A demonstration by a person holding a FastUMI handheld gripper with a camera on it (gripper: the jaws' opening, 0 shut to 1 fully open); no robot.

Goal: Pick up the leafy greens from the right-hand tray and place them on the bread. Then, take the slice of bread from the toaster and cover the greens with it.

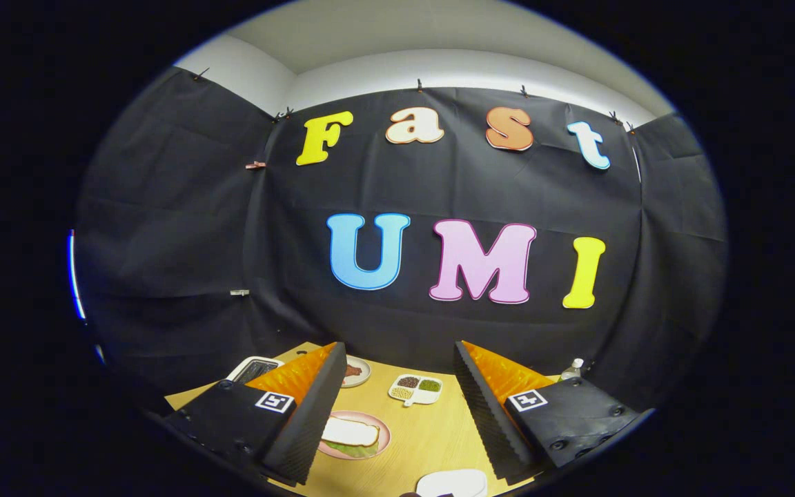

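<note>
My gripper [397, 352] is held high above the wooden table [432, 435], open, with nothing between its fingers. Below the left finger [315, 407] a pink plate [382, 436] holds a slice of white bread [350, 432]. Leafy greens [356, 450] stick out from under the bread. The left finger hides part of the plate. A white toaster [254, 369] with a dark slot stands beyond the left finger at the table's far left. A white tray [453, 482] lies near the table's front, between the fingers; what it holds cannot be made out.
A white divided dish [416, 388] with beans and grains sits mid-table between the fingers. A small plate [357, 373] with something brown lies behind the pink plate. A bottle [572, 369] stands at the far right, by the black cloth wall.
</note>
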